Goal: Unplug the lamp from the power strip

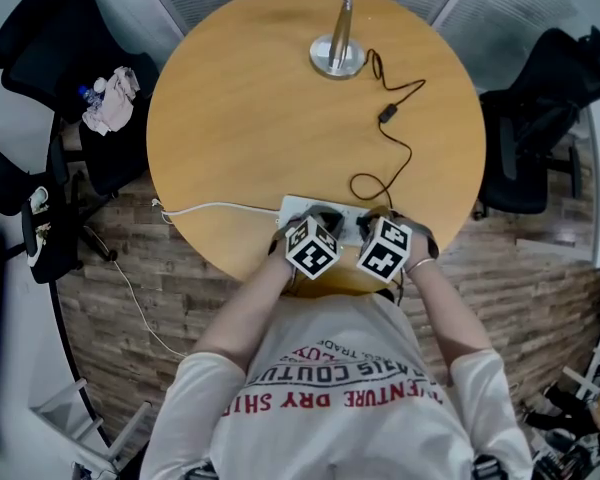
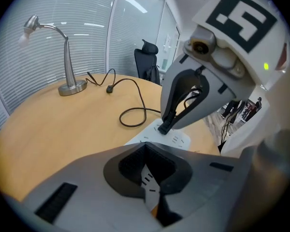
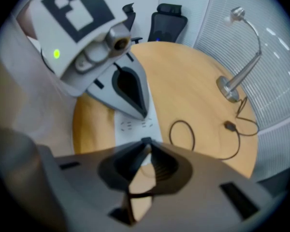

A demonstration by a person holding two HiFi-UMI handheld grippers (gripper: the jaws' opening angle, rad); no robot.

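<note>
A silver lamp (image 1: 337, 53) stands at the far side of the round wooden table (image 1: 230, 118). Its black cord (image 1: 395, 138) runs through an inline switch (image 1: 387, 113) to the white power strip (image 1: 305, 208) at the near edge. In the left gripper view my right gripper (image 2: 165, 127) is shut on the lamp's black plug (image 2: 163, 129), which sits in the strip (image 2: 179, 140). In the right gripper view my left gripper (image 3: 144, 114) is shut, its tip resting on the strip (image 3: 130, 127) beside the plug. In the head view the marker cubes hide both sets of fingertips.
The strip's white cable (image 1: 210, 208) runs left and drops off the table edge. Black office chairs stand at the left (image 1: 70, 28) and right (image 1: 540, 128); the left one holds a cloth and a bottle (image 1: 110, 103). The strip lies close to the table's near rim.
</note>
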